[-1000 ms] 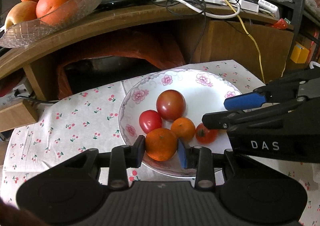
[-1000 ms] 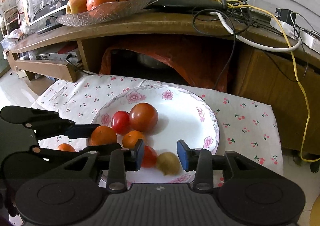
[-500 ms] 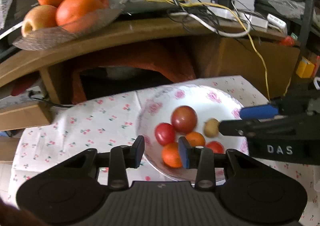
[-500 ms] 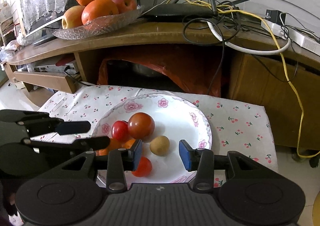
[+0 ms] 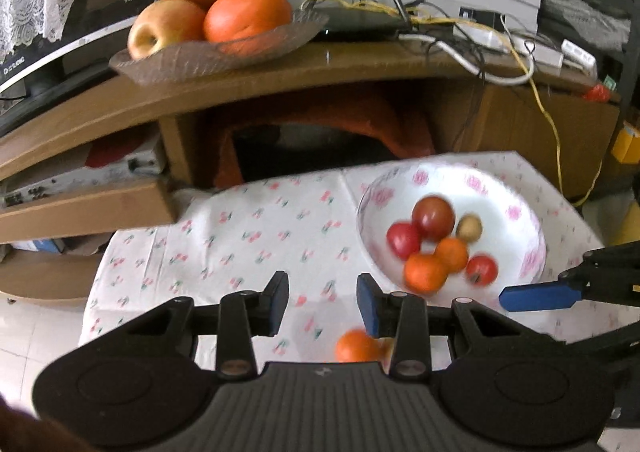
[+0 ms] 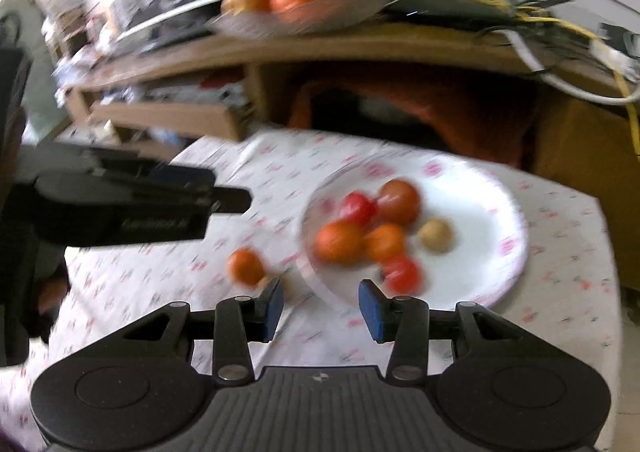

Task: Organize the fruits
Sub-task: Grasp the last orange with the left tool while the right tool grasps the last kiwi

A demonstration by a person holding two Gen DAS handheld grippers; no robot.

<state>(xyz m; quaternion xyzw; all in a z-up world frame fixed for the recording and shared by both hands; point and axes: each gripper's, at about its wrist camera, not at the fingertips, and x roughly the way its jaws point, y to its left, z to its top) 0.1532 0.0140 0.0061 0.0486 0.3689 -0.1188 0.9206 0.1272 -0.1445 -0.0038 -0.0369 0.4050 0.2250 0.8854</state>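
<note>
A white flowered plate (image 5: pixel 524 212) (image 6: pixel 488 212) on the cherry-print cloth holds two tangerines, three tomatoes and a small brown fruit (image 5: pixel 469 227) (image 6: pixel 436 235). One loose tangerine (image 5: pixel 354 346) (image 6: pixel 246 266) lies on the cloth left of the plate. A small brownish fruit (image 6: pixel 286 288) sits beside it, partly hidden by my right finger. My left gripper (image 5: pixel 322 304) is open and empty above the cloth, left of the plate. My right gripper (image 6: pixel 320 306) is open and empty at the plate's near edge.
A wooden shelf (image 5: pixel 280 80) behind the table carries a glass dish (image 5: pixel 224 52) of oranges and an apple, a router and tangled cables (image 5: pixel 500 48). An orange bag sits in the dark space under the shelf. Tiled floor lies to the left.
Both grippers have pulled back and swung left, away from the plate. The left gripper, which was around a tangerine in the plate, is now empty. The brown fruit now lies in the plate.
</note>
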